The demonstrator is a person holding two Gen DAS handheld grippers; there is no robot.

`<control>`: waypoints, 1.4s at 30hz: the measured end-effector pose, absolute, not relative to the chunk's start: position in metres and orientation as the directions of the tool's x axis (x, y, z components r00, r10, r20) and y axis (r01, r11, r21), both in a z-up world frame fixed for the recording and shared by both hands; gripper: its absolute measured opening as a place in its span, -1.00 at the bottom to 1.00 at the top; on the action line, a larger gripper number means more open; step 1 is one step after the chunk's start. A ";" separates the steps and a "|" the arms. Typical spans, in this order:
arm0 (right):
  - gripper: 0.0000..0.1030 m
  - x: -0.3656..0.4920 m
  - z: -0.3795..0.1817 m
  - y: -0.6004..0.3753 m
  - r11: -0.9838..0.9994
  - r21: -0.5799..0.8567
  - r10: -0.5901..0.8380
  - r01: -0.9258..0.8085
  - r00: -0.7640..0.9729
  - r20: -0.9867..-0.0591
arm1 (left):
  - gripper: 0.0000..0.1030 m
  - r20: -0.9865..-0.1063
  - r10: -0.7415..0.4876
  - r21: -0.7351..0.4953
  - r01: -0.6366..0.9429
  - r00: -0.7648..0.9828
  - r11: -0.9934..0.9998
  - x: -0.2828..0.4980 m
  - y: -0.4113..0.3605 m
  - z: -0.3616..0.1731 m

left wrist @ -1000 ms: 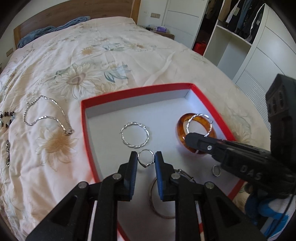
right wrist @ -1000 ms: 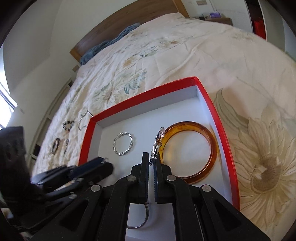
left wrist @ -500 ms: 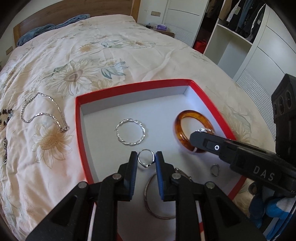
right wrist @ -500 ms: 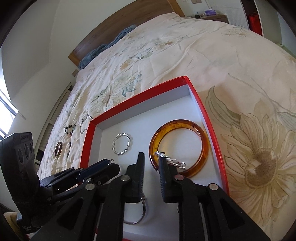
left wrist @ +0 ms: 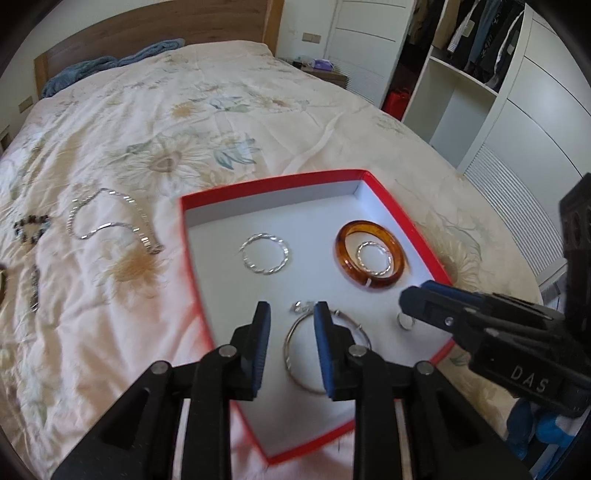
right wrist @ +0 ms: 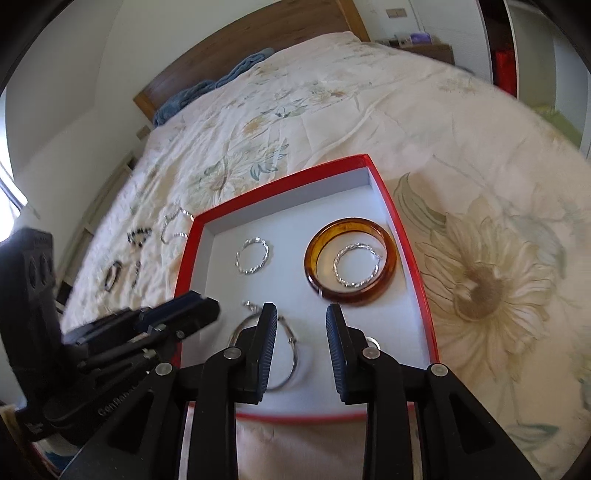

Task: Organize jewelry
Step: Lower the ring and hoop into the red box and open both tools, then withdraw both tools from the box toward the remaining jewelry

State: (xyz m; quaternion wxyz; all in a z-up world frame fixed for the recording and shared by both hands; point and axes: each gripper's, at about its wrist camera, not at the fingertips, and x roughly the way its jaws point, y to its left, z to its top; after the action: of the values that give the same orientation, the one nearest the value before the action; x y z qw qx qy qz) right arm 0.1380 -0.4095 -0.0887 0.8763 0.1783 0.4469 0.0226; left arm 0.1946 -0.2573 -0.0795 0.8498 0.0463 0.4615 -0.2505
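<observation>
A red box (left wrist: 258, 187) (right wrist: 280, 184) with a white floor sits on the bed. In it lie an amber bangle (left wrist: 371, 254) (right wrist: 350, 261) with a twisted silver bracelet (left wrist: 374, 259) (right wrist: 357, 271) inside it, a second twisted silver bracelet (left wrist: 264, 253) (right wrist: 252, 255), a thin silver hoop (left wrist: 295, 354) (right wrist: 291, 363), a small silver ring (left wrist: 302, 306) and another small ring (left wrist: 405, 320) (right wrist: 373, 342). My left gripper (left wrist: 291, 315) is open and empty over the box's near left part. My right gripper (right wrist: 300, 314) is open and empty over the near edge.
On the flowered bedspread left of the box lie a silver chain necklace (left wrist: 110, 221) (right wrist: 173, 225), a dark beaded bracelet (left wrist: 31, 225) (right wrist: 138, 236) and several smaller pieces (right wrist: 114, 275). A wooden headboard (left wrist: 147, 29) is at the far end and white wardrobes (left wrist: 517, 110) to the right.
My right gripper opened and dropped the twisted silver bracelet inside the amber bangle. My left gripper opened and let go of the small silver ring. Both grippers pulled back toward me.
</observation>
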 end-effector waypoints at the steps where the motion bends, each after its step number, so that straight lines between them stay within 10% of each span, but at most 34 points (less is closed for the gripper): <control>1: -0.29 0.134 -0.084 -0.405 0.944 0.307 0.177 0.118 0.602 -0.779 | -0.48 -0.805 -0.377 -0.148 0.460 0.458 0.875 0.191 -0.253 -0.076; 42: -0.10 0.003 0.058 -0.252 0.993 -0.107 -0.024 -0.053 0.786 -0.618 | -0.32 -0.717 -0.225 -0.135 0.185 0.660 0.973 0.061 -0.073 0.014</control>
State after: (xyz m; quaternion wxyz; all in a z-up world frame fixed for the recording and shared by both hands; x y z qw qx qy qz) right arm 0.0029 -0.2522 0.0576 0.9432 -0.0592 0.3269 0.0075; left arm 0.0608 -0.0733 0.0137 0.9108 -0.0254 0.3965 -0.1124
